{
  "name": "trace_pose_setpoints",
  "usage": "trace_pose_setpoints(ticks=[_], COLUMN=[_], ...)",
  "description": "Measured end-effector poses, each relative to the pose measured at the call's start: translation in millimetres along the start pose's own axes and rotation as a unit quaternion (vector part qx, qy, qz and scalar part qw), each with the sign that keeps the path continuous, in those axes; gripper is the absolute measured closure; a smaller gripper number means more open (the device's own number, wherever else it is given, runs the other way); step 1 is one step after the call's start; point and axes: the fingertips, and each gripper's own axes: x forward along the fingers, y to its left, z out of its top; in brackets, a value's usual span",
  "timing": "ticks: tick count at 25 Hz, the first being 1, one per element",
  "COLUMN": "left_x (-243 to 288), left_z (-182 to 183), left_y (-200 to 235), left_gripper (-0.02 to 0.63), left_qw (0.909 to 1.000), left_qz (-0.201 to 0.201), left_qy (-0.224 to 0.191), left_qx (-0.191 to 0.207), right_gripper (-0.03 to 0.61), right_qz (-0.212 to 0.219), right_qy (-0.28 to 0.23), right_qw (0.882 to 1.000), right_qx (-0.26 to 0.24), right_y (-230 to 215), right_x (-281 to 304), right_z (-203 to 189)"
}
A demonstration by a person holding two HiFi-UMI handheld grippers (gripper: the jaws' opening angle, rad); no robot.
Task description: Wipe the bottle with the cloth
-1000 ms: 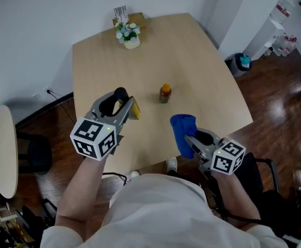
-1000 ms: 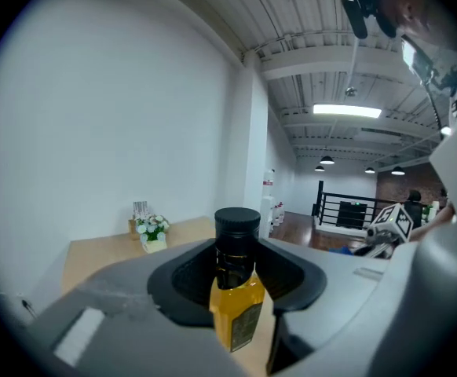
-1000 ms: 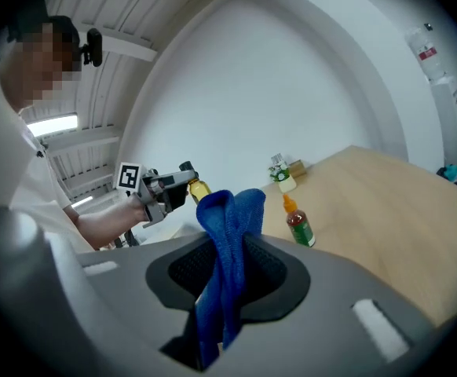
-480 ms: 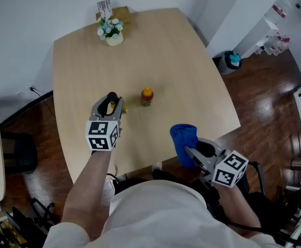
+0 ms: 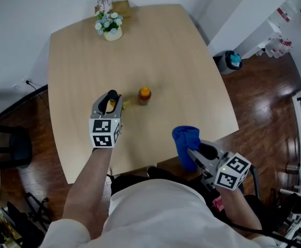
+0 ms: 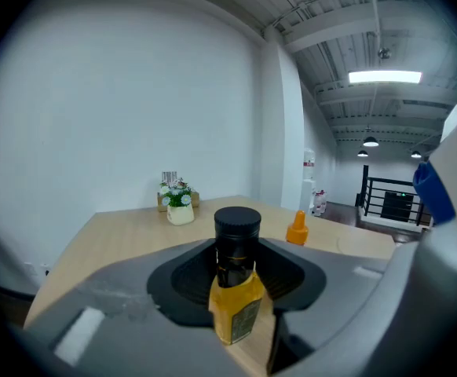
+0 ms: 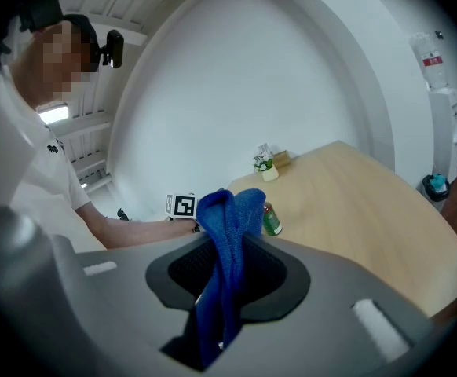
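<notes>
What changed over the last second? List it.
The left gripper, shut on the yellow bottle, sank and reached farther over the table. The right gripper, holding the blue cloth, drew back to the table's near edge. Nothing was grasped or released; the orange-capped bottle and flowers stayed put.

Print on the bottle (image 6: 235, 309) is blurred; lower end of the cloth (image 7: 227, 234) is hidden.

It looked like an office meeting space: a large pale wooden tabletop (image 5: 166, 50) set against plain white walls (image 5: 26, 14), dark wood flooring (image 5: 264, 107), a black chair (image 5: 16, 148), a small bin (image 5: 232, 61), a pot of flowers (image 5: 108, 26), and an exposed ceiling with strip lights (image 6: 384, 76) above a black railing (image 6: 392, 203).
</notes>
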Motion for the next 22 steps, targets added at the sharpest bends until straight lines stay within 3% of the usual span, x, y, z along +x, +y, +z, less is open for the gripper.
trace_pose_setpoints(ticks=[6,9,12,17,22], left_x=[-1,-3,-18,-77,-165], left_z=[-2,2,6,8,8], left_y=[-3,1,2,8,11], left_gripper=[0.445,0.387,0.37,0.37,0.374], left_qw=[0.9999,0.9999,0.9997,0.9991,0.9932], left_qz=[0.001,-0.004,-0.01,-0.037,-0.111], left_qy=[0.004,-0.004,-0.008,-0.016,-0.025], left_qx=[0.01,0.015,0.02,0.013,0.025], right_gripper=[0.486,0.486,0.486,0.486,0.486], right_qz=[0.013,0.014,0.013,0.023,0.043], right_qy=[0.0,0.0,0.0,-0.01,-0.024], right_qw=[1.0,1.0,1.0,0.999,0.997], right_qx=[-0.013,-0.019,-0.023,-0.037,-0.055], right_y=[13,20,30,63,125], right_x=[14,21,27,47,71], right_z=[5,8,10,9,1])
